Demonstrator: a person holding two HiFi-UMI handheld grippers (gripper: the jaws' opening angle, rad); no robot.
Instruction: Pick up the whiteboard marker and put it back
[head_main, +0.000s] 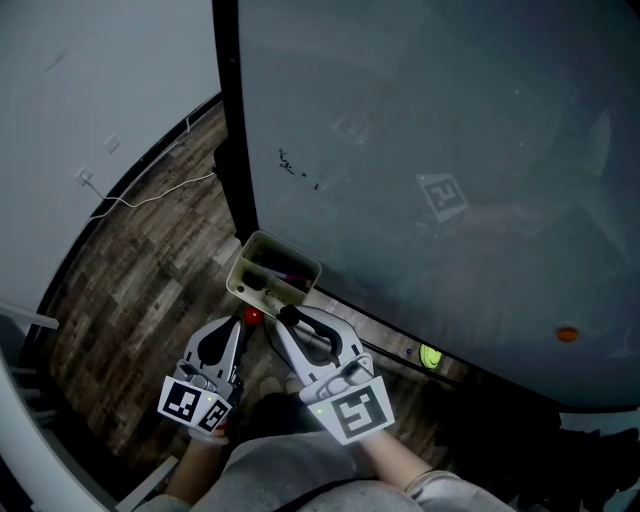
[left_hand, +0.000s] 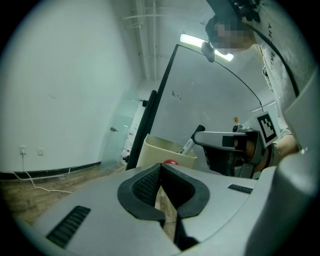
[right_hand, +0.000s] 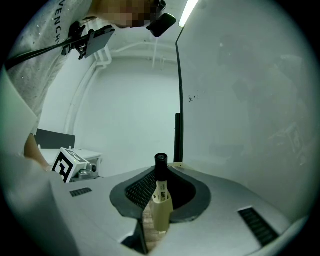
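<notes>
The whiteboard marker (right_hand: 161, 197), cream-bodied with a black cap, stands upright between the jaws of my right gripper (right_hand: 159, 176), which is shut on it. In the head view the right gripper (head_main: 290, 318) holds the marker just in front of a cream holder box (head_main: 262, 247) mounted at the lower left corner of the whiteboard (head_main: 450, 130). My left gripper (head_main: 243, 320) sits beside it on the left, shut with nothing in its jaws. From the left gripper view the marker (left_hand: 189, 145) leans over the box (left_hand: 165, 151). A small red object (left_hand: 171, 162) shows by the box.
The whiteboard's black frame post (head_main: 230, 120) rises left of the box. A green magnet (head_main: 430, 356) sits on the lower rail and an orange one (head_main: 567, 334) on the board. A white cable (head_main: 150, 192) runs over the wooden floor to a wall socket.
</notes>
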